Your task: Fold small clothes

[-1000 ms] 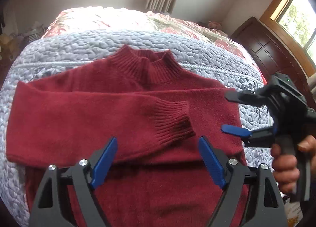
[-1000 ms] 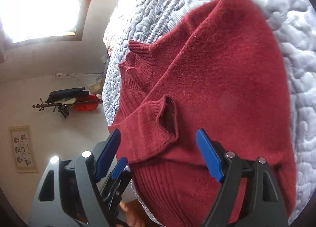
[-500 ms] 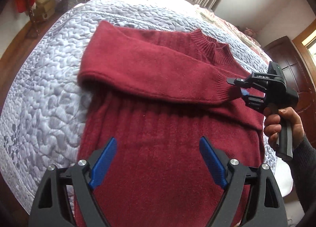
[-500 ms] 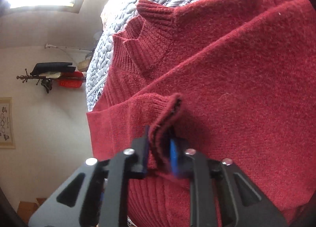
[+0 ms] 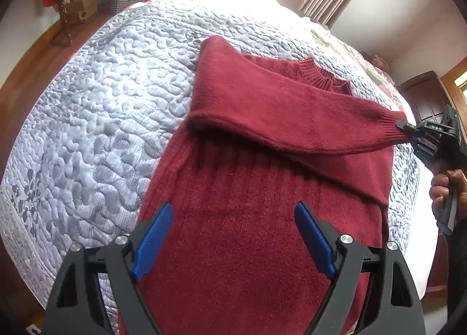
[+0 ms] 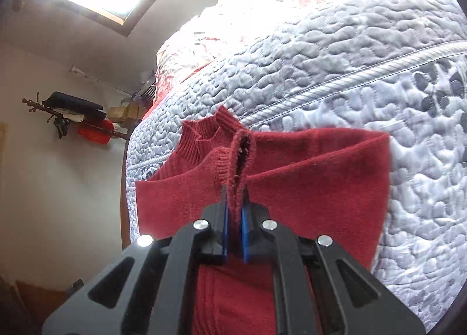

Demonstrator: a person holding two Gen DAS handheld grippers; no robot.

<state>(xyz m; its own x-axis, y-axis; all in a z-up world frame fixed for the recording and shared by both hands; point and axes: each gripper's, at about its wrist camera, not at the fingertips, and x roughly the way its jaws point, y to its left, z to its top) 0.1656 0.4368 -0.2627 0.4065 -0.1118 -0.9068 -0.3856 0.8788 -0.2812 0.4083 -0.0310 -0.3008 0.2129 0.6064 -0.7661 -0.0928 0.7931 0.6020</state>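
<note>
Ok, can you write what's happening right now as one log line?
step: sleeve fold | right gripper: shut on ribbed sleeve cuff | left gripper: open above dark red knitted sweater | surface: grey quilted bedspread

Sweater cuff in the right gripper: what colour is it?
Dark red ribbed cuff, same as the sweater; clearest in the right wrist view.

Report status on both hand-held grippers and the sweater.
Left hand-held gripper open, hovering over dark red knit sweater. Right hand-held gripper shut on ribbed sleeve cuff, sleeve stretched across chest. Nothing obstructing on grey quilted bedspread.
</note>
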